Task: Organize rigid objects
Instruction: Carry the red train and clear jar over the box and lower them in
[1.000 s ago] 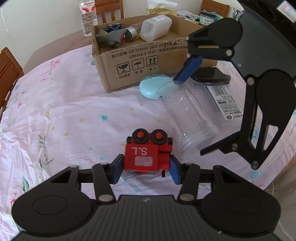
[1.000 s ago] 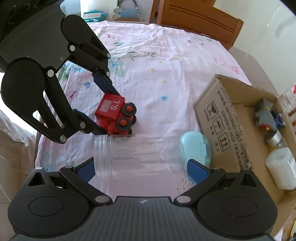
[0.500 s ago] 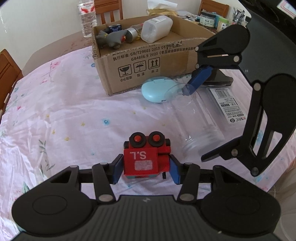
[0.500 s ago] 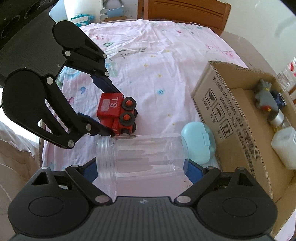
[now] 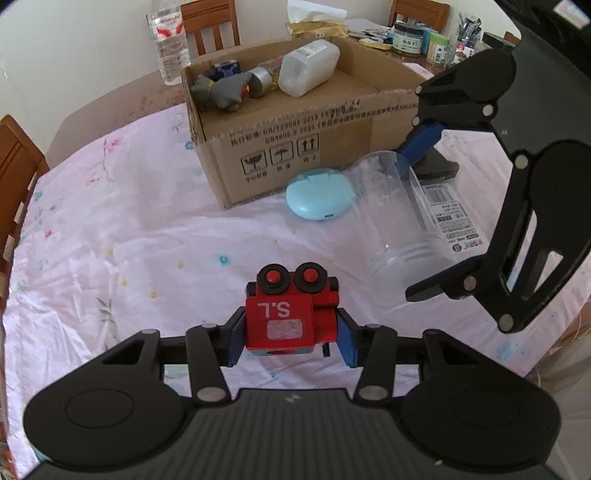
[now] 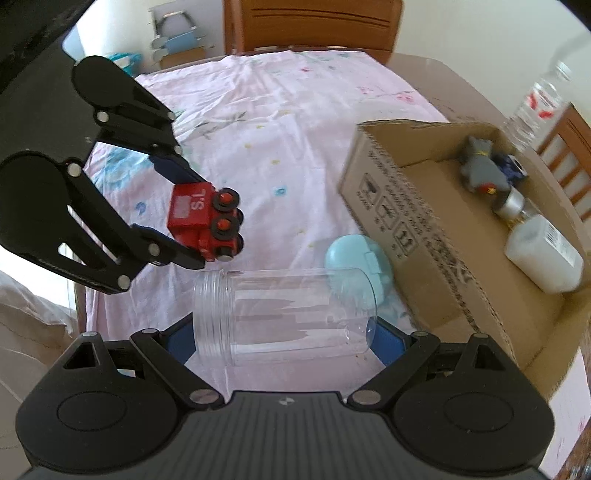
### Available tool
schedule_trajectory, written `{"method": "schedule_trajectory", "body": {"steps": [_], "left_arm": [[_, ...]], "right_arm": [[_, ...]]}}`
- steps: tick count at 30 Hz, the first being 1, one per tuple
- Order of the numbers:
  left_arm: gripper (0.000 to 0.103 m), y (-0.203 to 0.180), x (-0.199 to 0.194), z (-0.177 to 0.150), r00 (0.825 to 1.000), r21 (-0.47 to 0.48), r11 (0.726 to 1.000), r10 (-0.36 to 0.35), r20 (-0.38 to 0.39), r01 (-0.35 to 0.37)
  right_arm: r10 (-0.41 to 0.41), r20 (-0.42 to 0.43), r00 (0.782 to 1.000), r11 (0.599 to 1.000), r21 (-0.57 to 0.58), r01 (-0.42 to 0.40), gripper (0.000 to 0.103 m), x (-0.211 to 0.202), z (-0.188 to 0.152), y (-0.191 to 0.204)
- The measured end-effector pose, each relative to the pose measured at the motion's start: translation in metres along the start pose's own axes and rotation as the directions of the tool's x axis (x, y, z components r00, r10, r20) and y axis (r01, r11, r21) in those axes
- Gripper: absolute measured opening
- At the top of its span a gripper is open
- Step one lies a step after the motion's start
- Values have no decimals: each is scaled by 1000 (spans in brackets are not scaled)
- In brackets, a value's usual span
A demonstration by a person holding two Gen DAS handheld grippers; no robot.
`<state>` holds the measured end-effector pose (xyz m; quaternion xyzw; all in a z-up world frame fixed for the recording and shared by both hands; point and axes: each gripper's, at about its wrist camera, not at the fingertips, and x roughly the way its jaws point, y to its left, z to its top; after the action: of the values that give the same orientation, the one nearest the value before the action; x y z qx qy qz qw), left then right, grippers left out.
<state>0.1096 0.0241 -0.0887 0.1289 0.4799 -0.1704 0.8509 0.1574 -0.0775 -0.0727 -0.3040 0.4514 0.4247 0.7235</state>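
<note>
Where paint reads "S.L": red toy train [image 5: 291, 319].

Table [image 5: 110, 229] under pink floral cloth [image 6: 295, 122]. Wooden chairs: 12 o'clock [image 6: 314, 26], left-wrist view 9 o'clock [image 5: 14, 166]. White wall [image 5: 74, 55] behind. Daylight, soft. Cluttered surface [image 5: 417, 33] at 1 o'clock.

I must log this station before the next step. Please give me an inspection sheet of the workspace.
Surface: table under a pink floral cloth.
Job's things: red toy train; clear jar; cardboard box holding a grey figure, a white bottle and a can.
Clutter: light blue case beside the box; labelled packet.
Grippers: left gripper shut on the train; right gripper clamps the jar end to end.
Cables: nothing seen.
Surroundings: wooden chairs, water bottle.
</note>
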Motion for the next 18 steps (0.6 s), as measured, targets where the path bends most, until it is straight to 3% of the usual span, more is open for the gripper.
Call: {"method": "schedule_trajectory", "body": {"steps": [10,18], "left_arm": [[48,2,-31,32,999,74,997,-12,47,9],[48,9,-36,78,993,135,991,-21,117,5]], "right_arm": [[-91,27,995,985,153,86,96,-37,0,-24],[-206,67,976,948,261,182,96,-71,1,-56]]}}
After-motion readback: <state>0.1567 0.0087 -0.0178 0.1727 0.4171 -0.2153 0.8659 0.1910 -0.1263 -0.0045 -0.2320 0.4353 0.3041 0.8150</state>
